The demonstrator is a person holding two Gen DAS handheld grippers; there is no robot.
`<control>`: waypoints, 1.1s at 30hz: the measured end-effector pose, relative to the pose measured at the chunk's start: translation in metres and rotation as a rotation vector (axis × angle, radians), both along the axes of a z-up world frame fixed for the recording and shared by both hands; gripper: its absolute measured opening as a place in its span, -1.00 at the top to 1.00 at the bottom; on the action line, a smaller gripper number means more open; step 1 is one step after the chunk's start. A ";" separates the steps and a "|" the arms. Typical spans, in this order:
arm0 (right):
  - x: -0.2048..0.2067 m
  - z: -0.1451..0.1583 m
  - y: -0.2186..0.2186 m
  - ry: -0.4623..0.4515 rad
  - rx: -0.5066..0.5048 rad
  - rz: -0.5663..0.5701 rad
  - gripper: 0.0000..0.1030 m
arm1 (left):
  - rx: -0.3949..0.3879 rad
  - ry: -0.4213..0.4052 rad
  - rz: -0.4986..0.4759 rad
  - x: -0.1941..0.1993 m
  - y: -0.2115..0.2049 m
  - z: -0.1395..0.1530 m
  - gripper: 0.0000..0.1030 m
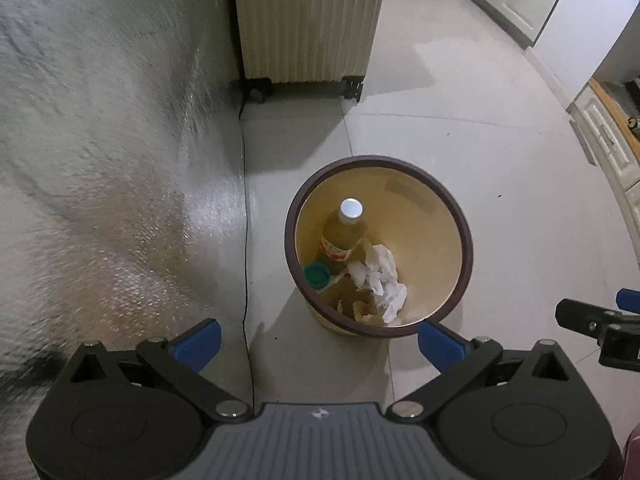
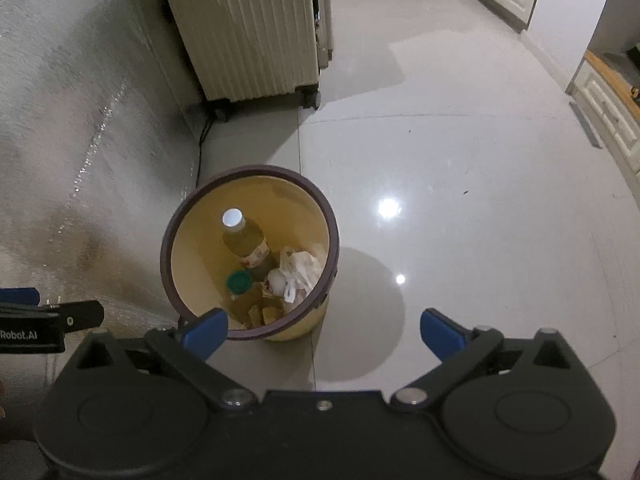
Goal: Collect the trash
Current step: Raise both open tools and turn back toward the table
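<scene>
A round yellow trash bin with a dark brown rim [image 1: 466, 236] [image 2: 166, 248] stands on the floor by the wall. Inside lie a bottle of yellow liquid with a white cap [image 1: 344, 236] [image 2: 244, 240], a green-capped container [image 1: 316, 274] [image 2: 239, 282], crumpled white paper [image 1: 380, 276] [image 2: 298, 270] and brown scraps. My left gripper [image 1: 318, 344] is open and empty above the bin's near edge. My right gripper [image 2: 324, 334] is open and empty, just right of the bin. Each gripper's side shows in the other's view.
A cream ribbed suitcase on wheels [image 1: 308, 20] [image 2: 248, 32] stands behind the bin against a textured wall [image 1: 100, 140]. A black cable [image 1: 246, 240] runs along the wall base. White cabinets [image 1: 608, 136] line the right. Glossy grey tiles [image 2: 460, 200] spread to the right.
</scene>
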State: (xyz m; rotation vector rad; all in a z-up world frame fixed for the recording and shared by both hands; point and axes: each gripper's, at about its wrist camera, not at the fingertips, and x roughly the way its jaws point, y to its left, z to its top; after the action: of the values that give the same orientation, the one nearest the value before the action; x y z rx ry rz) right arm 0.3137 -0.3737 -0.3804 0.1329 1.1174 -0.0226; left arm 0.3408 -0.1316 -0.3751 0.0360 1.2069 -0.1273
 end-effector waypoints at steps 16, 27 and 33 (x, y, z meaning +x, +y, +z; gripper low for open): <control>-0.076 0.103 -0.004 -0.161 -0.032 -0.061 -1.00 | -0.031 -0.174 -0.058 -0.063 -0.003 0.098 -1.00; -0.133 0.185 -0.003 -0.324 -0.065 -0.097 -1.00 | -0.124 -0.351 -0.091 -0.109 -0.002 0.183 -1.00; -0.164 0.226 0.003 -0.423 -0.089 -0.097 -1.00 | -0.155 -0.454 -0.116 -0.139 0.001 0.229 -1.00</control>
State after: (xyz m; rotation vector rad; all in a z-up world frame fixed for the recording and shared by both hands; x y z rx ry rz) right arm 0.1499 -0.3706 -0.1548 0.1062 0.6860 -0.1247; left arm 0.2022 -0.1307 -0.1464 -0.0009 0.7386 -0.2971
